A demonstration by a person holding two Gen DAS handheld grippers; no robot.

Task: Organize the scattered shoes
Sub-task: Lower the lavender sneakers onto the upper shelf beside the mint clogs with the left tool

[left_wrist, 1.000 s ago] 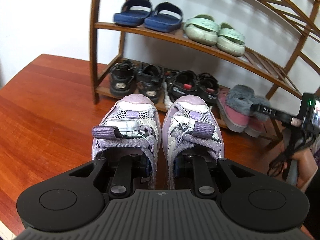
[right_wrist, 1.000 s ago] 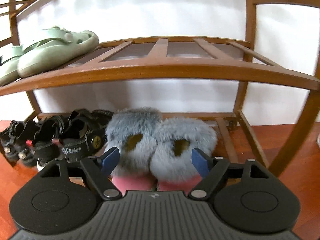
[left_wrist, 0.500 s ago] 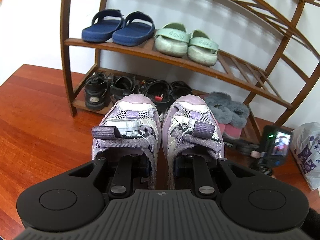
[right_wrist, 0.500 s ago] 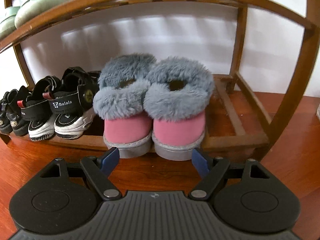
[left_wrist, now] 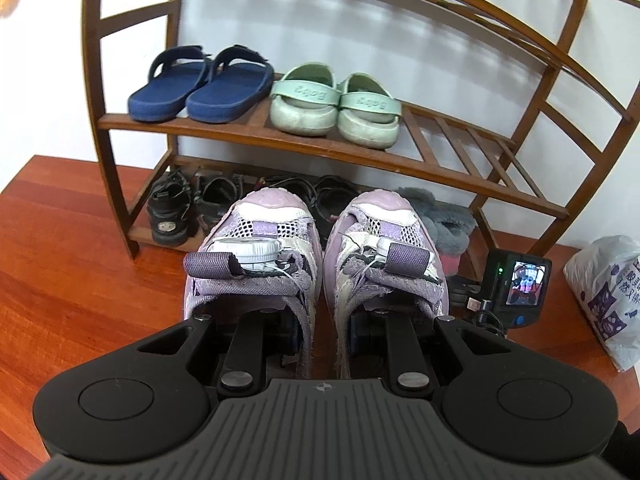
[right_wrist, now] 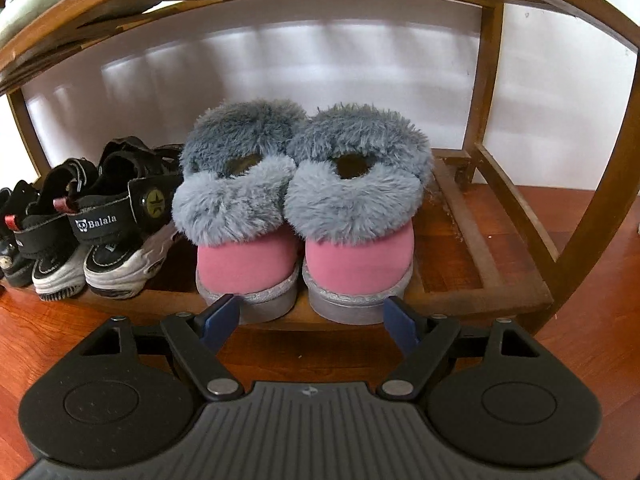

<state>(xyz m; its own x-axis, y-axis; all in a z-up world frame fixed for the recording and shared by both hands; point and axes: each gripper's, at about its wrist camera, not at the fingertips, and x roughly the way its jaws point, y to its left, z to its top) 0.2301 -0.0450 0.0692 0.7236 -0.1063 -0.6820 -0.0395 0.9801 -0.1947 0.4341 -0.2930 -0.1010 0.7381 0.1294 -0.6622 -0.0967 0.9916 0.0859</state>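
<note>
Left gripper (left_wrist: 320, 322) was pinched on the pair of purple sneakers (left_wrist: 312, 252), one finger down inside each shoe, the two inner collars squeezed together between them; the pads themselves were hidden in the shoe mouths, so the exact contact could not be made out. Both sneakers hung toe-forward in front of the wooden shoe rack (left_wrist: 360, 156), above the red-brown floor (left_wrist: 80, 264). On the middle shelf sat navy slides (left_wrist: 200, 88) beside pale green clogs (left_wrist: 336, 106), with bare slats to their right. Bottom shelf held black sandals (left_wrist: 170, 216) at the left. Right gripper (right_wrist: 310, 318) was spread wide with nothing between its blue pads (right_wrist: 218, 316), tips just short of the heels of the pink fur-trimmed boots (right_wrist: 304, 216), which stood side by side on the bottom shelf, next to black-and-white sandals (right_wrist: 108, 232). A white plastic bag (left_wrist: 608, 296) lay on the floor right of the rack.
</note>
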